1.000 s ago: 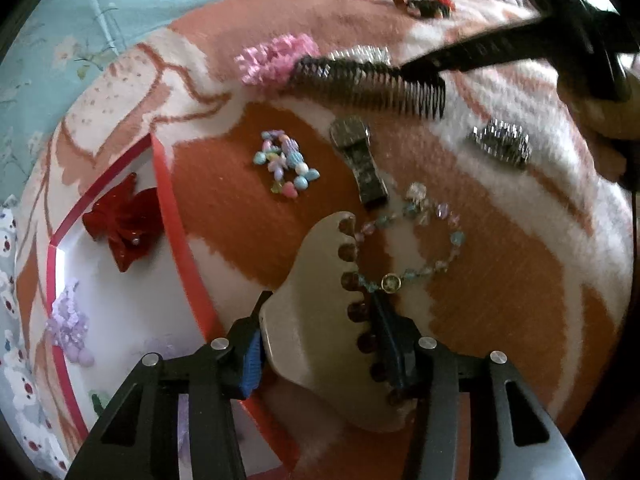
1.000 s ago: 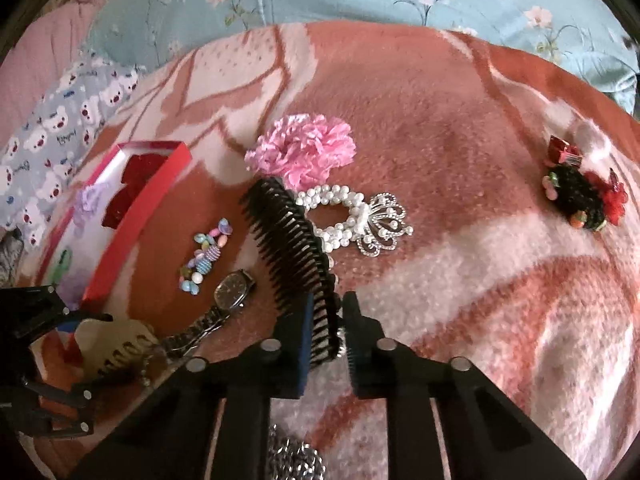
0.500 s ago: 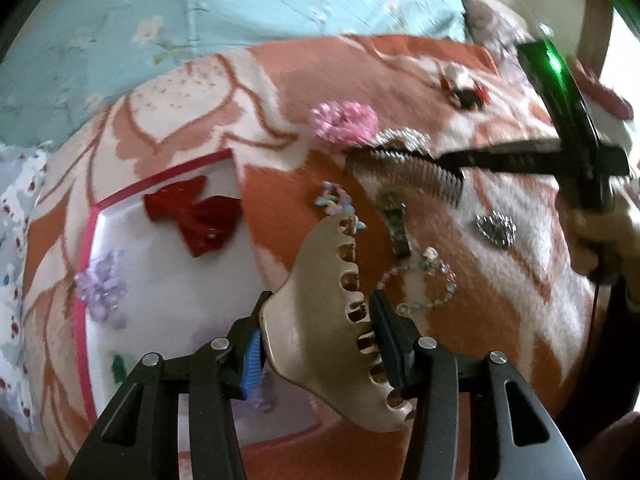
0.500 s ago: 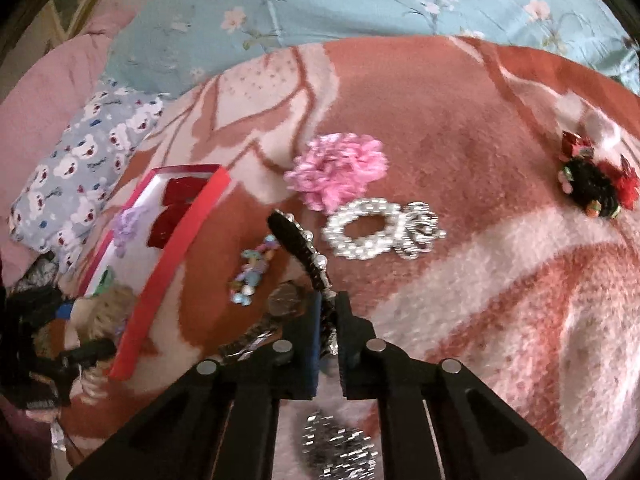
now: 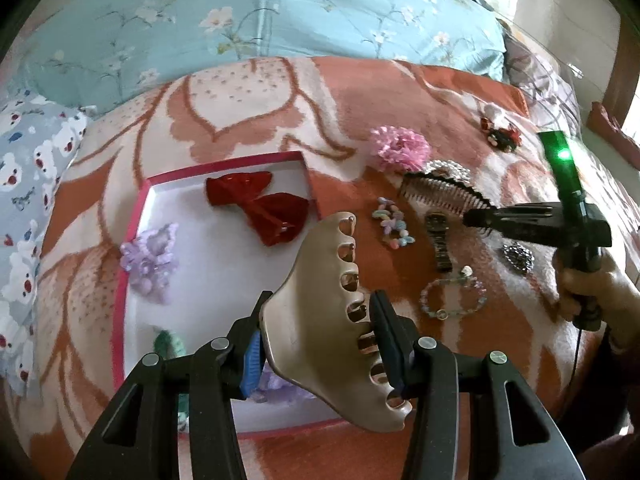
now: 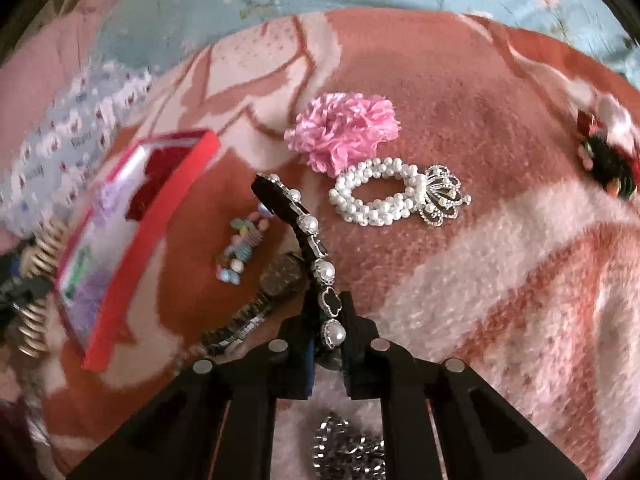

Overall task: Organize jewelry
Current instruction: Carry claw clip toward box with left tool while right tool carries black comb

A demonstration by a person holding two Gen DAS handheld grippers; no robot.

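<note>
Grippers both grip: your left gripper [image 5: 320,344] clamps the beige claw clip [image 5: 332,320] above the red-rimmed box's [image 5: 120,280] near right corner; your right gripper [image 6: 328,340] pinches the black pearl-studded comb [image 6: 304,236] above the watch [image 6: 280,280]. Farther off lie the pearl bracelet [image 6: 380,200] and pink flower [image 6: 344,128].

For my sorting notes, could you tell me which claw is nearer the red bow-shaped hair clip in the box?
Left claw, over the box just below the red bow-shaped hair clip; right claw is beyond the box.
</note>
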